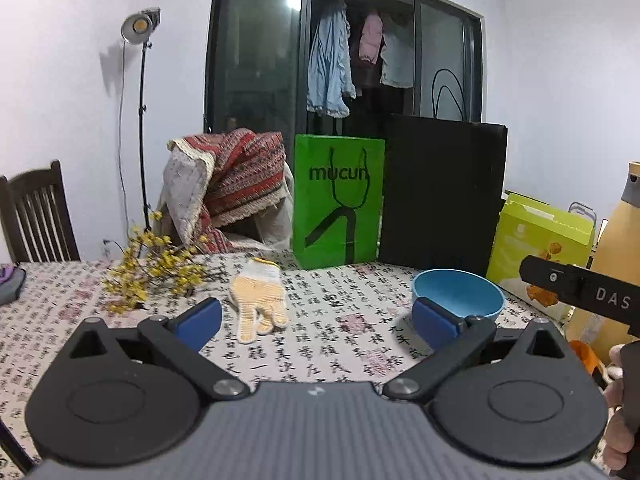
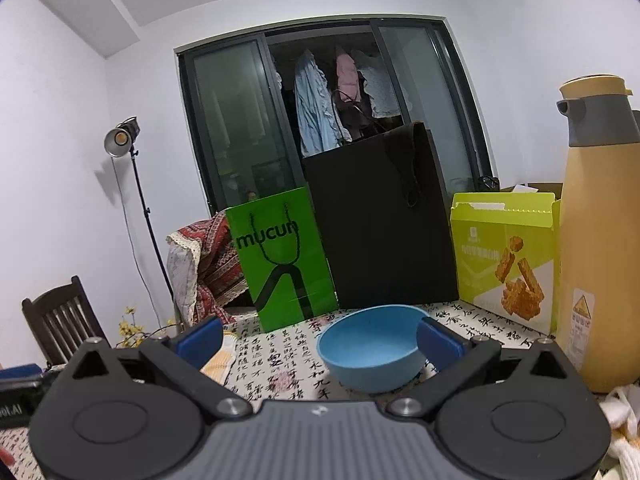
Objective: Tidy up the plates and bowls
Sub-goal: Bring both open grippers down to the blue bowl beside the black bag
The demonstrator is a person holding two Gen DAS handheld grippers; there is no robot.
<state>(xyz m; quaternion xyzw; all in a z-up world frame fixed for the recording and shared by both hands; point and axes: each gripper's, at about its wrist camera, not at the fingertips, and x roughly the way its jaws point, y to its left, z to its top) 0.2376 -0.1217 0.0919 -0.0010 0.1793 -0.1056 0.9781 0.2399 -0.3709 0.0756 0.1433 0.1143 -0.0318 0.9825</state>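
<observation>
A blue bowl (image 1: 458, 294) stands upright on the patterned tablecloth (image 1: 340, 344), to the right in the left wrist view and close in front in the right wrist view (image 2: 374, 354). My left gripper (image 1: 318, 322) is open above the cloth, with nothing between its blue pads; the bowl lies just past its right pad. My right gripper (image 2: 320, 340) is open too. Its right pad (image 2: 438, 342) overlaps the bowl's right rim in the image; I cannot tell if it touches. The right gripper's body (image 1: 580, 292) shows at the right edge of the left wrist view. No plates are visible.
A yellow-dotted work glove (image 1: 258, 300) and a yellow flower sprig (image 1: 156, 272) lie on the cloth. At the back stand a green paper bag (image 2: 282, 268), a black bag (image 2: 384, 220) and a lime-green snack box (image 2: 506, 256). A tall yellow flask (image 2: 600, 240) is at right. A wooden chair (image 1: 36, 216) is at left.
</observation>
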